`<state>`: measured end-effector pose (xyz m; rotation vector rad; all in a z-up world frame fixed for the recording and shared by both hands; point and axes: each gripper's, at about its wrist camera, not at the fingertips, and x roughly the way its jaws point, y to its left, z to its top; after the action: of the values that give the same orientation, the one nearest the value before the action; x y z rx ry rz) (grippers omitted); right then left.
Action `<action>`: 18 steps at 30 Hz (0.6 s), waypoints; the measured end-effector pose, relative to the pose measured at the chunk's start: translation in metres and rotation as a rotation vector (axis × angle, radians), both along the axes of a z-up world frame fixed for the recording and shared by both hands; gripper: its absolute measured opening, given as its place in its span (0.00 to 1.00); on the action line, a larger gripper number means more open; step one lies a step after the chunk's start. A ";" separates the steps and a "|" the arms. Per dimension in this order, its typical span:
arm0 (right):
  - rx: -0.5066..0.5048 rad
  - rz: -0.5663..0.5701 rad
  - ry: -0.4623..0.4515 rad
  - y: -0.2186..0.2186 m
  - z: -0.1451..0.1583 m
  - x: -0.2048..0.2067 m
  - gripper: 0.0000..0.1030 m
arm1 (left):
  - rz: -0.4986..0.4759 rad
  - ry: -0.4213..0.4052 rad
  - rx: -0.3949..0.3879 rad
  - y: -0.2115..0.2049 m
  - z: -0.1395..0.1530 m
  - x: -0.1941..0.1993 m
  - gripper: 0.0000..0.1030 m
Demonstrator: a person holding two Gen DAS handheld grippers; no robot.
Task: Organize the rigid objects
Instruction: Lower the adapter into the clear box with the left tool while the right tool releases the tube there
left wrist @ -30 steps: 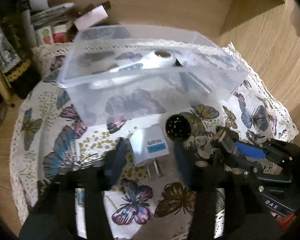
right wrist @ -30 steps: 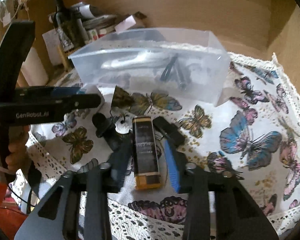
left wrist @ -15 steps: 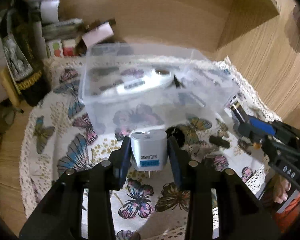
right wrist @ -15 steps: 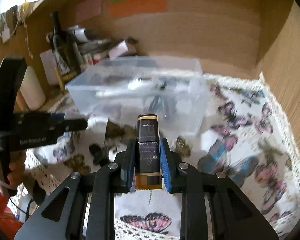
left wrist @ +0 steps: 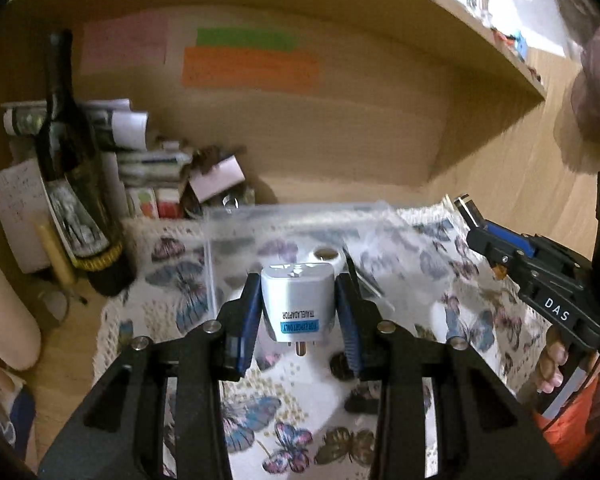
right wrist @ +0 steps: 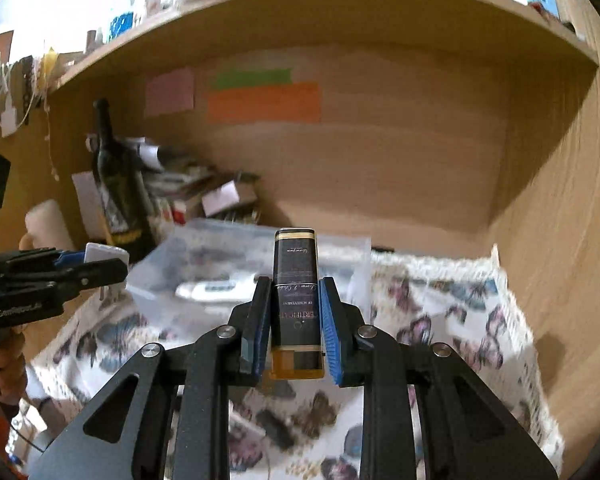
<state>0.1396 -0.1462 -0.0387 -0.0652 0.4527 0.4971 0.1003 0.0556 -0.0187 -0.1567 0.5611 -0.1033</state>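
My left gripper (left wrist: 298, 312) is shut on a white travel adapter (left wrist: 298, 300) with a blue label, held in the air above the butterfly cloth, in front of the clear plastic bin (left wrist: 236, 236). My right gripper (right wrist: 294, 320) is shut on a dark rectangular box with gold ends (right wrist: 296, 296), lifted in front of the same bin (right wrist: 220, 248), which holds a white device (right wrist: 216, 288). The right gripper shows at the right edge of the left wrist view (left wrist: 500, 248); the left gripper shows at the left of the right wrist view (right wrist: 92, 268).
A dark wine bottle (left wrist: 76, 184) and stacked papers and boxes (left wrist: 160, 168) stand at the back left of the wooden alcove. Small dark items (left wrist: 356, 400) lie on the butterfly tablecloth (left wrist: 284, 432). A wooden wall (right wrist: 560, 240) closes the right side.
Both grippers closed on their objects, the adapter and the dark box, and lifted them off the cloth up to the level of the bin.
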 end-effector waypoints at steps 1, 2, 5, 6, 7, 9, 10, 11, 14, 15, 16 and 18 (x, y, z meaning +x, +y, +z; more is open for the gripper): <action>0.000 -0.001 -0.007 0.001 0.003 0.003 0.21 | 0.007 -0.009 0.000 0.002 0.003 0.003 0.35; 0.002 0.001 -0.015 0.002 0.005 0.006 0.21 | 0.009 -0.013 -0.001 0.004 0.006 0.004 0.35; -0.005 0.002 -0.027 0.008 0.009 0.018 0.21 | 0.019 -0.021 -0.003 0.008 0.010 0.015 0.35; -0.008 0.002 -0.028 0.009 0.009 0.021 0.21 | 0.024 -0.020 -0.001 0.010 0.011 0.021 0.35; -0.012 0.003 -0.025 0.011 0.009 0.025 0.21 | 0.028 -0.017 0.003 0.010 0.010 0.025 0.35; -0.024 0.005 -0.012 0.017 0.005 0.036 0.21 | 0.030 -0.004 0.013 0.012 0.006 0.037 0.35; -0.032 0.004 -0.004 0.019 0.003 0.041 0.21 | 0.031 0.006 0.018 0.012 0.004 0.042 0.35; -0.041 0.005 0.007 0.021 -0.001 0.046 0.21 | 0.031 0.021 0.026 0.011 0.000 0.049 0.35; -0.066 0.008 0.047 0.027 -0.013 0.061 0.21 | 0.023 0.063 0.042 0.009 -0.013 0.064 0.35; -0.074 0.009 0.063 0.027 -0.018 0.066 0.21 | 0.020 0.075 0.046 0.009 -0.017 0.068 0.35; -0.082 0.010 0.079 0.029 -0.023 0.070 0.21 | 0.015 0.091 0.052 0.007 -0.023 0.073 0.35; -0.099 0.013 0.114 0.031 -0.034 0.080 0.21 | 0.007 0.121 0.063 0.005 -0.033 0.081 0.35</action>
<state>0.2195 -0.1148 -0.0723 -0.1353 0.5886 0.4926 0.1817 0.0606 -0.0518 -0.1042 0.6832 -0.0695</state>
